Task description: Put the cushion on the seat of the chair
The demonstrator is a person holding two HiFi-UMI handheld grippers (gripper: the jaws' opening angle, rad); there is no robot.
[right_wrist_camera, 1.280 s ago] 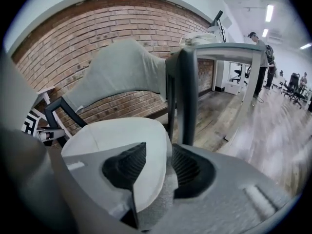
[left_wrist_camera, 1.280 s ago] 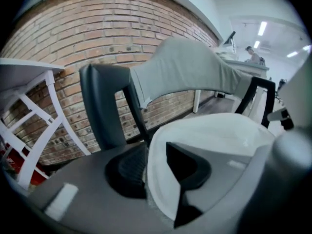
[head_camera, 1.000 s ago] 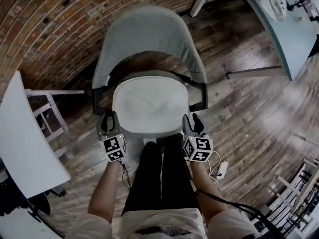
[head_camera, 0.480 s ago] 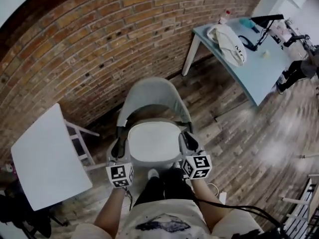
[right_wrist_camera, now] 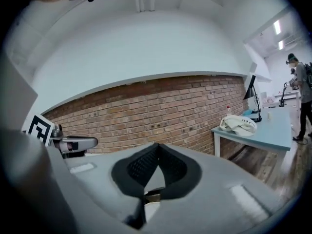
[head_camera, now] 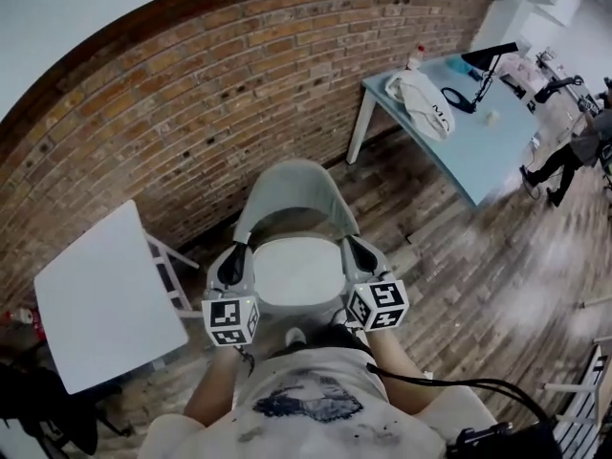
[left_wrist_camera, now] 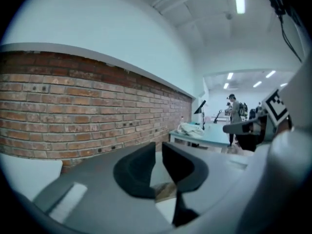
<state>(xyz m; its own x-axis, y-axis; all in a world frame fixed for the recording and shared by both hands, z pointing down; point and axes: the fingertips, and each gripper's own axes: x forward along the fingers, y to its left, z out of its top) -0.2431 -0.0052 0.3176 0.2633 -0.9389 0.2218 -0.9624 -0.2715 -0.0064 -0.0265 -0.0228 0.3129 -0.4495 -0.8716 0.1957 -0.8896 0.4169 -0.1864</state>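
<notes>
The white cushion lies flat on the seat of the grey chair, which stands against the brick wall. Both grippers are held high above the chair's front, one on each side, and touch nothing. My left gripper has its jaws drawn together to a thin slit with nothing between them. My right gripper has just been closing; its jaws now meet at the tips and hold nothing. In both gripper views the jaws point out level toward the brick wall, so the cushion is hidden there.
A white table stands left of the chair. A pale blue table with a white bag and a black lamp is at the right. A person stands beyond it. A cable trails by my right side.
Both grippers have risen from beside the cushion's front corners to well above the chair. The right jaws have closed empty. The cushion stays on the seat.
</notes>
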